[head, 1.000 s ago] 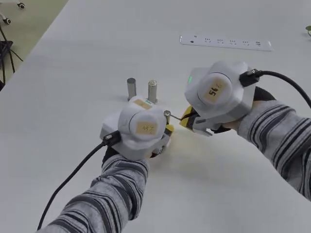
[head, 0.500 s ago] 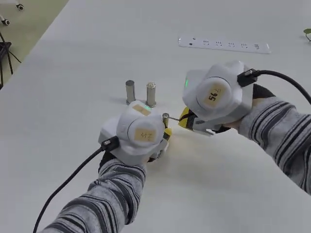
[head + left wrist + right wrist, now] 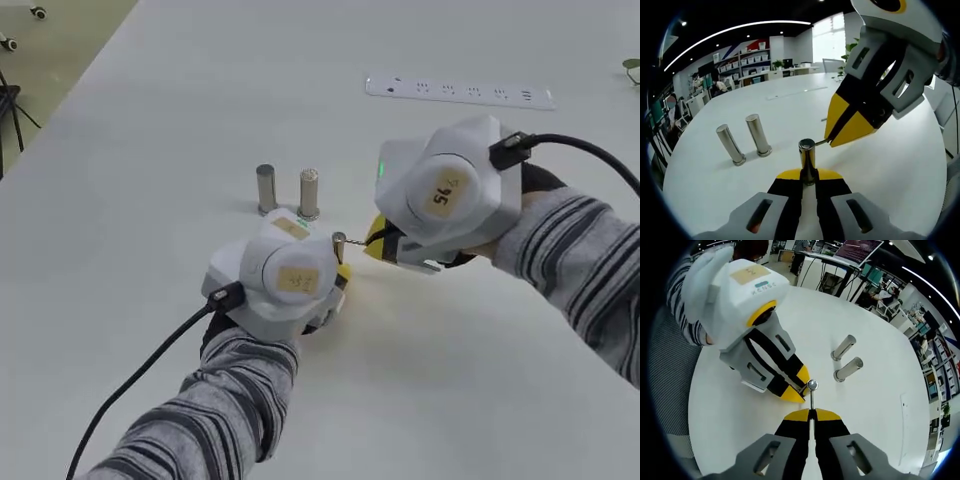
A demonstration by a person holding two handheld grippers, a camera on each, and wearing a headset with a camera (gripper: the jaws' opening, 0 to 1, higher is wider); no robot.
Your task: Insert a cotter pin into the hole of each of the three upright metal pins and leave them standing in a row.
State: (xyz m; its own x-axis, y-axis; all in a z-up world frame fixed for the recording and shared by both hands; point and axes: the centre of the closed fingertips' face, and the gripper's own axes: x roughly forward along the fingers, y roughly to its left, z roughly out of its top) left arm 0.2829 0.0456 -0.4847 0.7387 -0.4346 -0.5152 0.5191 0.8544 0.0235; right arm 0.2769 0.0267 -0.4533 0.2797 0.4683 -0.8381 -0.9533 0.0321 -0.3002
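My left gripper (image 3: pixel 808 176) is shut on an upright metal pin (image 3: pixel 807 158), standing on the white table (image 3: pixel 150 130). My right gripper (image 3: pixel 811 413) is shut on a thin cotter pin (image 3: pixel 811 399) whose tip meets the head of that metal pin (image 3: pixel 812 385). In the head view the held metal pin (image 3: pixel 338 243) sits between the left gripper (image 3: pixel 336 272) and the right gripper (image 3: pixel 376 240). Two other metal pins (image 3: pixel 266 188) (image 3: pixel 309 193) stand side by side just behind, free of both grippers; they also show in the left gripper view (image 3: pixel 731 144) (image 3: pixel 758 135).
A white power strip (image 3: pixel 460 92) lies at the far side of the table. Black cables trail from both grippers. The table's left edge (image 3: pixel 70 95) drops to a floor with chair casters.
The right gripper has edged slightly left toward the held metal pin, bringing the cotter pin's tip to it. The head view has drifted a little; the two free pins stay put.
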